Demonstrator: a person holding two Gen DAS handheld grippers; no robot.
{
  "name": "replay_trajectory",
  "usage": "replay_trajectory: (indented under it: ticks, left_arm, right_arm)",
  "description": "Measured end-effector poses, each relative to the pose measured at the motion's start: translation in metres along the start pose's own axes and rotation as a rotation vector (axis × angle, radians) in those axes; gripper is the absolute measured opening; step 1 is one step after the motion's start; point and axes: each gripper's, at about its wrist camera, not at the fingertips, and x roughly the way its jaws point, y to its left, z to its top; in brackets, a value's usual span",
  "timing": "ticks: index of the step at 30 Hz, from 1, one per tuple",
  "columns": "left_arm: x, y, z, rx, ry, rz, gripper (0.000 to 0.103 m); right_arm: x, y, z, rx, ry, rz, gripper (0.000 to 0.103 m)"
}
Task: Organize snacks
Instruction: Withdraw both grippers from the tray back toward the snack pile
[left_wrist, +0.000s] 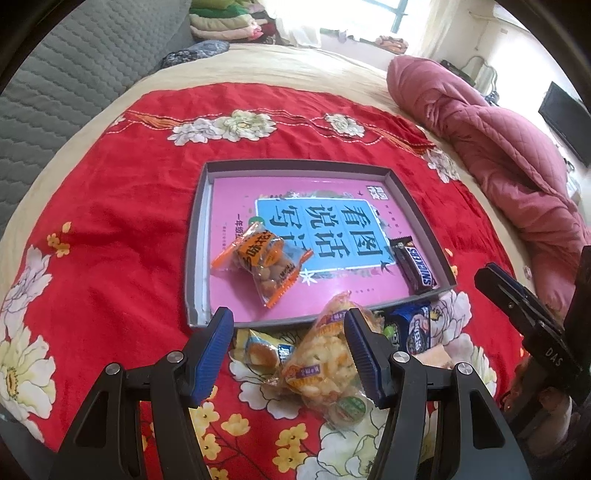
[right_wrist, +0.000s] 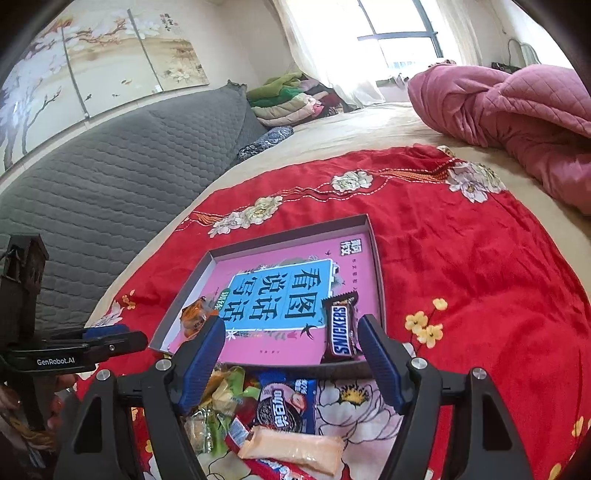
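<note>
Left wrist view: we are hovering our left gripper (left_wrist: 291, 345) over the heap of loose snacks on the red floral cloth (left_wrist: 110, 236), jaws standing about half apart with nothing pinched. A clear bag of rice crackers (left_wrist: 325, 369) is lying between the blue pads, its top leaning against the right-hand pad, though we cannot tell whether the pad is pressing it. Just left of it sits a small yellow cake packet (left_wrist: 260, 350); beyond the right pad a blue cookie pack (left_wrist: 415, 328) is peeking out. Straight ahead of the fingertips the grey box tray (left_wrist: 195, 236) is waiting, already holding an orange-trimmed nut packet (left_wrist: 264, 266) and a Snickers bar (left_wrist: 415, 267) at its near right corner.

Right wrist view: we are holding our right gripper (right_wrist: 291, 363) wide and empty above the tray's near wall, the Snickers bar (right_wrist: 341, 330) sitting just inside its right pad. Below the jaws lie the blue cookie pack (right_wrist: 286, 404) and a peach-coloured wrapper (right_wrist: 295, 450); the left gripper (right_wrist: 92, 341) is showing at the far left.

In our judgement, the crackers are next: we should be centring the bag between the pads, closing gently so the crackers are not crushed, lifting clear of the tray wall, and setting it in the open pink area away from the two packets.
</note>
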Motion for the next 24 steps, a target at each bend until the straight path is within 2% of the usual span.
replay_trajectory:
  ticks: [14,24]
  left_arm:
    - [0.007,-0.005,-0.013,0.029,0.032,-0.032,0.064]
    - [0.01,-0.007,-0.022,0.044,0.053,-0.046,0.064]
  right_arm:
    - [-0.012,-0.004,-0.024,0.047,0.067,-0.03,0.077]
    - [-0.008,0.003,-0.038,0.009,0.137,-0.064,0.078]
